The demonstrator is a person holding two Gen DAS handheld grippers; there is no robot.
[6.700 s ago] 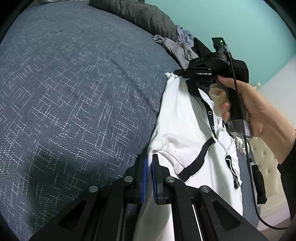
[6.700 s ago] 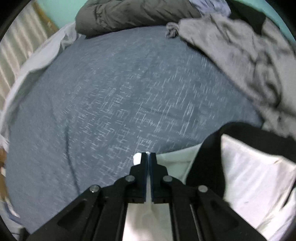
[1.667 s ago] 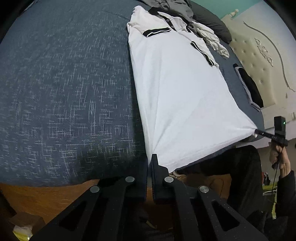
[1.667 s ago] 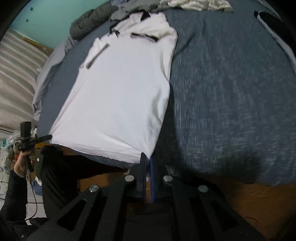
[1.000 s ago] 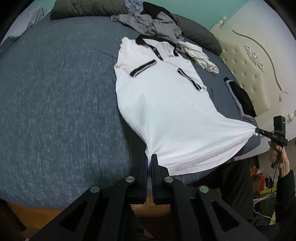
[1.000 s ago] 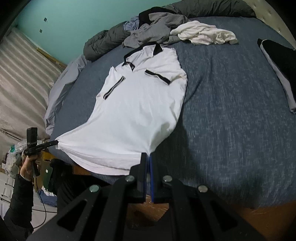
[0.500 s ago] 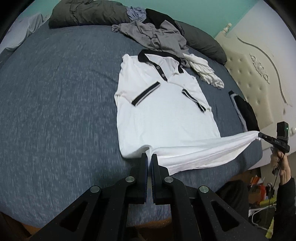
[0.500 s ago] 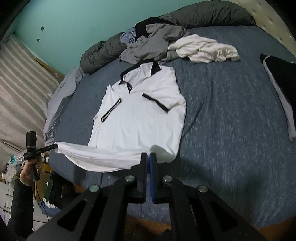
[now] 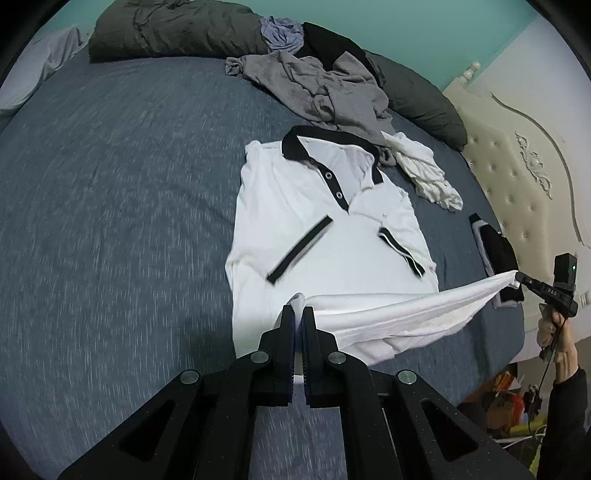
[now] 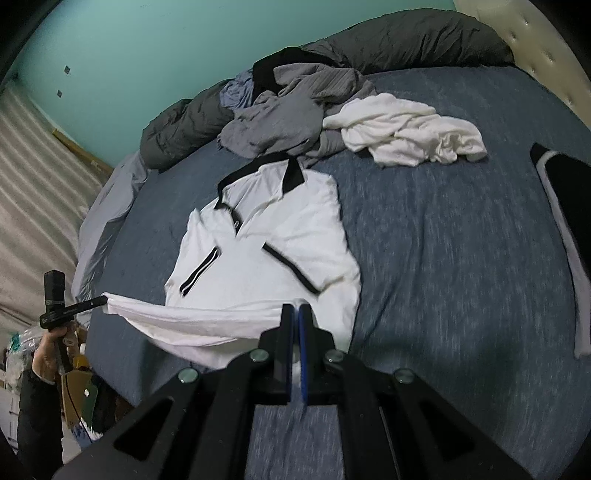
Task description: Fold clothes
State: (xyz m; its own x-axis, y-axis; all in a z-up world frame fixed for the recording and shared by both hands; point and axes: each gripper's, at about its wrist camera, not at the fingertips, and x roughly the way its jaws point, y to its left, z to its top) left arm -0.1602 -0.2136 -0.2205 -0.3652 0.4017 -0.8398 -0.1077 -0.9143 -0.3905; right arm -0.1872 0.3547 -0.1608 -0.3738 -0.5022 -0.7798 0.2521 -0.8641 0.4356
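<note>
A white polo shirt (image 9: 325, 229) with a black collar and black sleeve trim lies face up on the blue bed (image 9: 110, 206); it also shows in the right wrist view (image 10: 266, 258). My left gripper (image 9: 298, 308) is shut on one hem corner. My right gripper (image 10: 296, 308) is shut on the other hem corner; it also shows at the right edge of the left wrist view (image 9: 517, 281). The hem is lifted and stretched between them, above the shirt's lower half.
A pile of grey, black and blue clothes (image 9: 317, 85) and a crumpled white garment (image 10: 406, 136) lie beyond the collar. A folded black garment (image 10: 565, 206) lies to the right. A dark duvet (image 9: 177, 33) runs along the far edge. A padded headboard (image 9: 517, 147) stands right.
Both grippers have carried the shirt's hem up and forward toward the collar, so the lower part now doubles over the body. Earlier the shirt was pulled flat over the bed's edge.
</note>
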